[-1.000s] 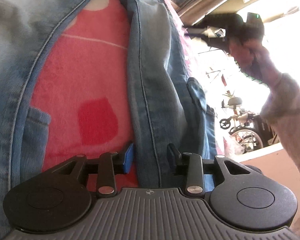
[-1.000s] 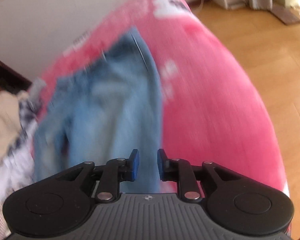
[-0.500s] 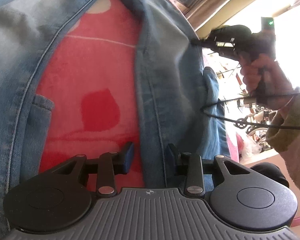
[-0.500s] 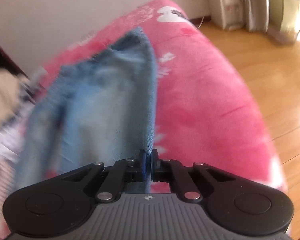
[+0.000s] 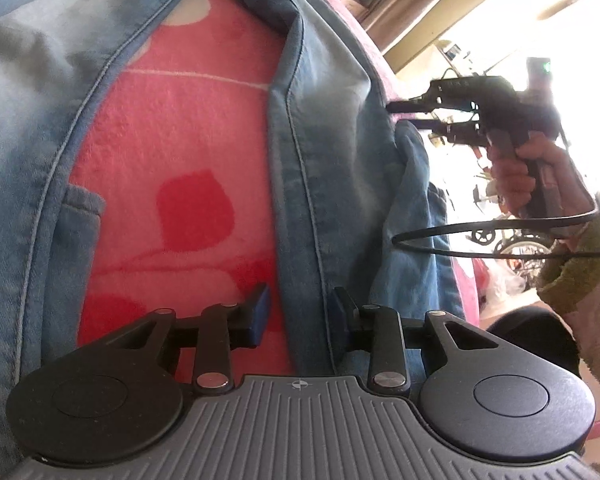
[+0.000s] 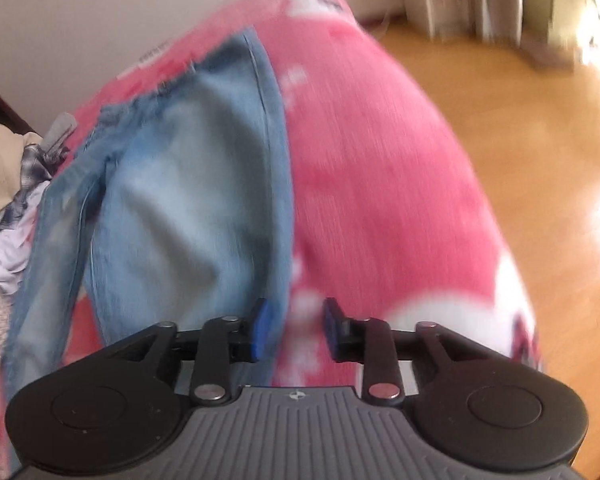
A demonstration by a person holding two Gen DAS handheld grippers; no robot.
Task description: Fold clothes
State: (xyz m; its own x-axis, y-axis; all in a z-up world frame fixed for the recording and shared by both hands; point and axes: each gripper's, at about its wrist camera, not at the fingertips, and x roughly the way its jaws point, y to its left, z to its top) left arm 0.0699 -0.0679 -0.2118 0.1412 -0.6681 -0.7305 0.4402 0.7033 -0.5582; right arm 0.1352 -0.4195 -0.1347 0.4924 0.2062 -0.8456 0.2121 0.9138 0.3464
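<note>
Blue denim jeans (image 5: pixel 332 184) lie spread over a pink blanket (image 5: pixel 172 152), which serves as the landmark. The left gripper (image 5: pixel 298 314) hovers low over the blanket, its jaws wide apart, straddling a seamed jeans edge but not pinching it. The right gripper (image 6: pixel 294 330) is likewise spread open and holds nothing, just beside the jeans' hem; its view is blurred. Crumpled clothes (image 6: pixel 8 200) sit beyond the blanket's far edge.

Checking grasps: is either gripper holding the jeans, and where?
Neither. Left gripper is open astride a jeans edge; right gripper is open beside it.
</note>
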